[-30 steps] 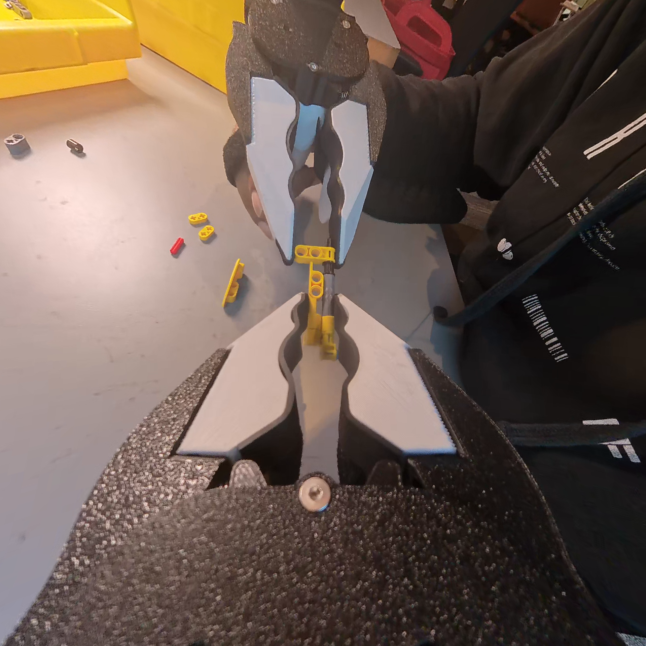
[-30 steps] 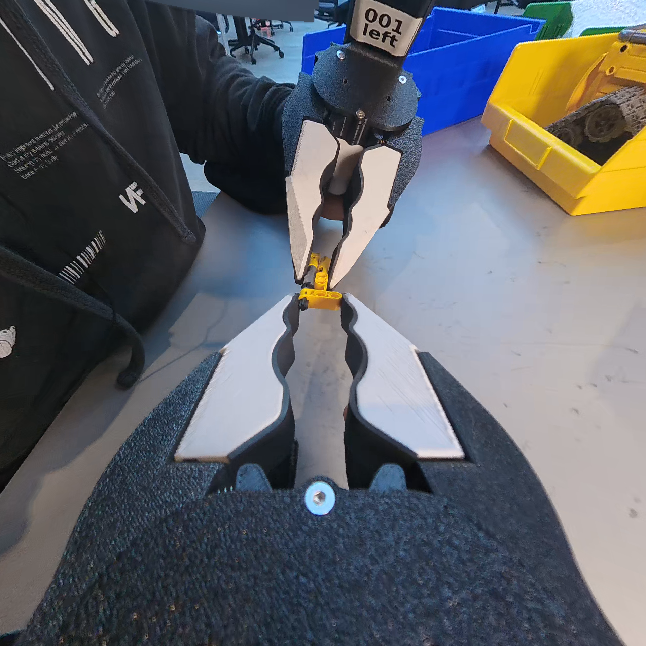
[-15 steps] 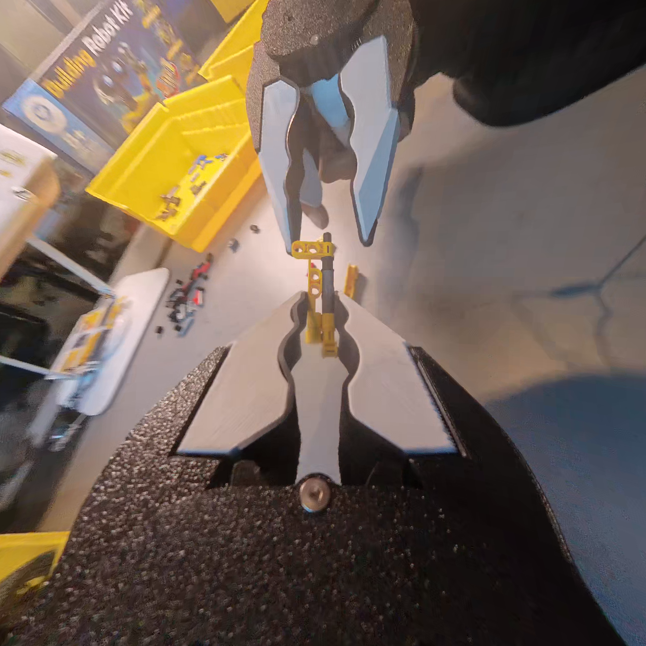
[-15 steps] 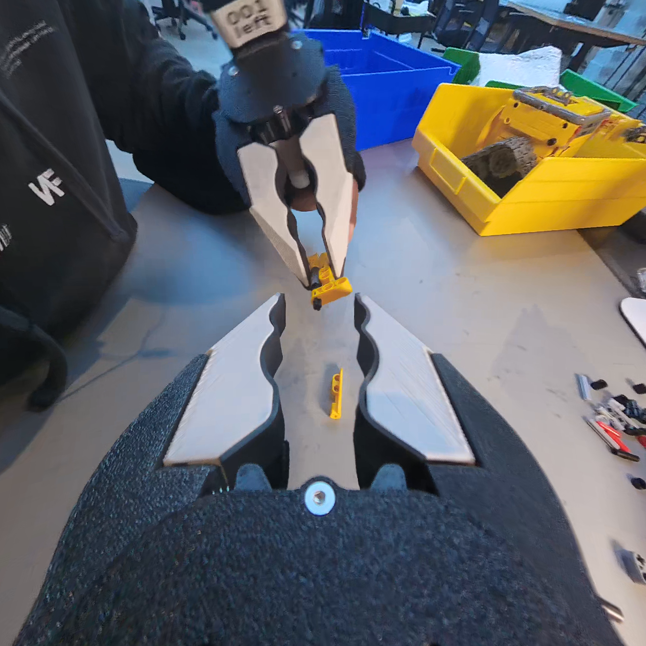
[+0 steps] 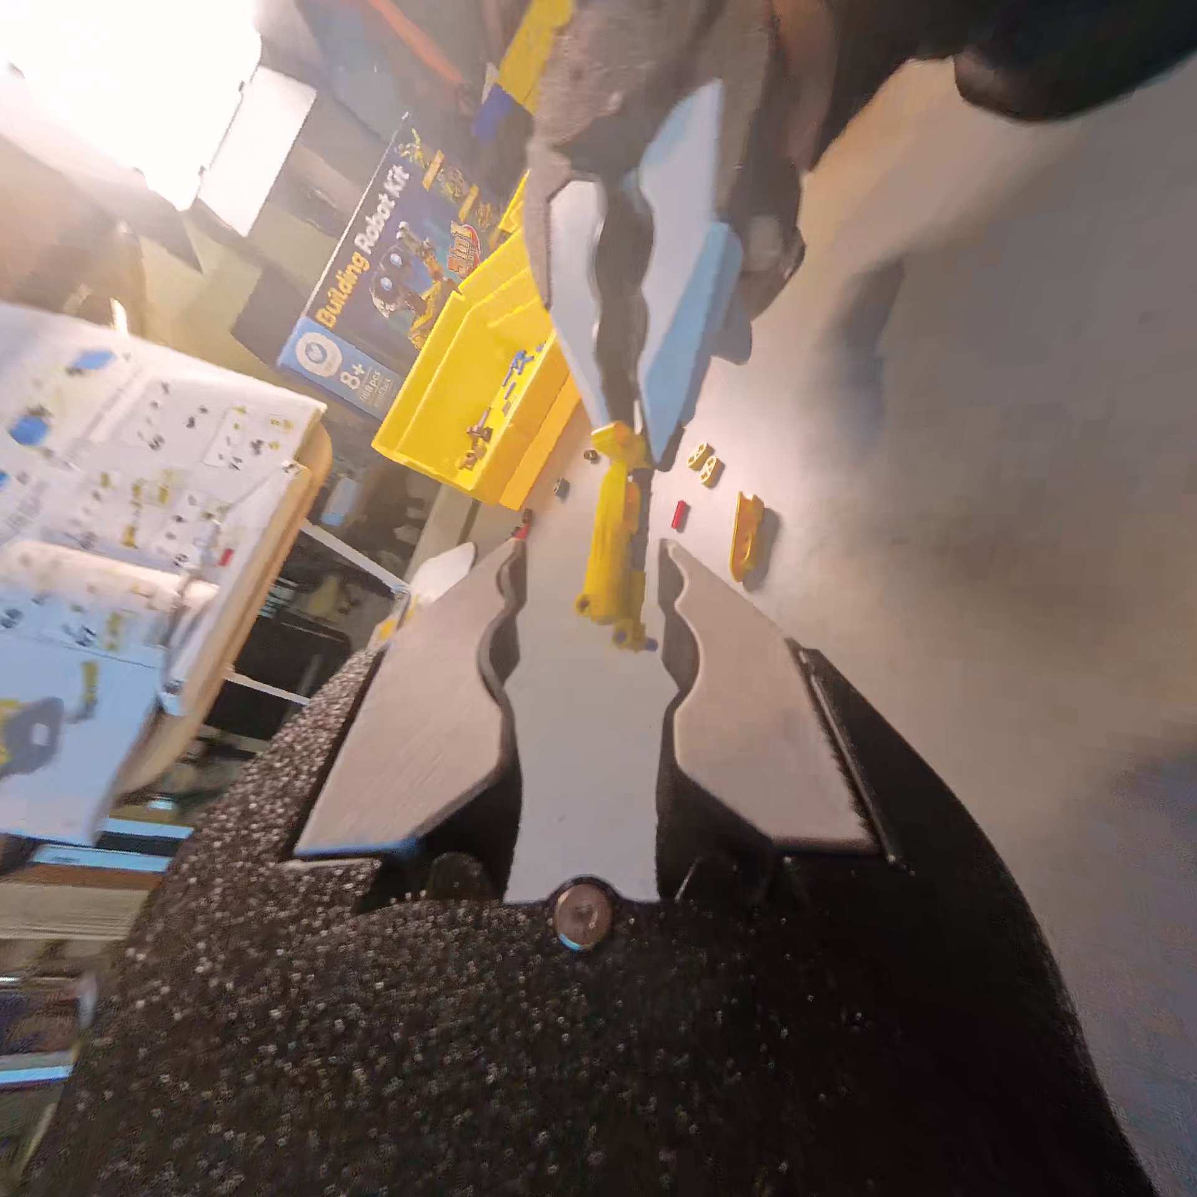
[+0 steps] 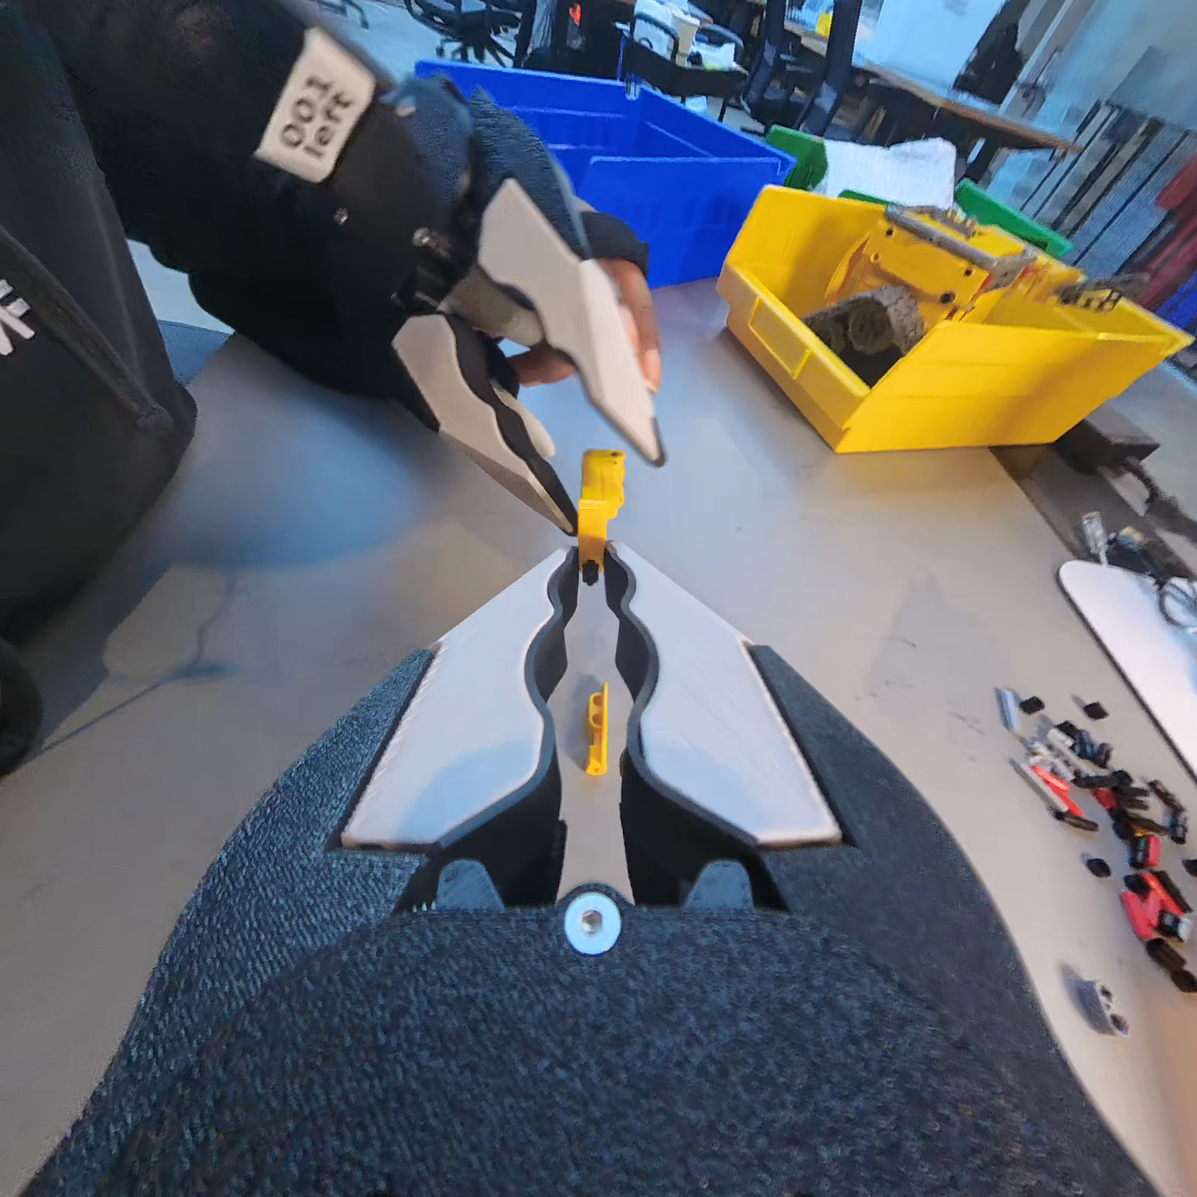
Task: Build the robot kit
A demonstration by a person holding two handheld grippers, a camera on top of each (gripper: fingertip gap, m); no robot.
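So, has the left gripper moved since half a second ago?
Yes. Against the blue bin, the left gripper has swung leftward, jaws opened off the yellow assembly, now held by the right gripper.

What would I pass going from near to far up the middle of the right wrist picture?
Small yellow strip lying on the table → right claw pinching a yellow toy assembly → open left claw → blue bin.

On the worktop (image 6: 809, 583): bin (image 6: 971, 388) far right, loose parts (image 6: 1114, 797) near right, beam (image 6: 596, 729) under right gripper (image 6: 591, 550), assembly (image 6: 599, 499) ahead.
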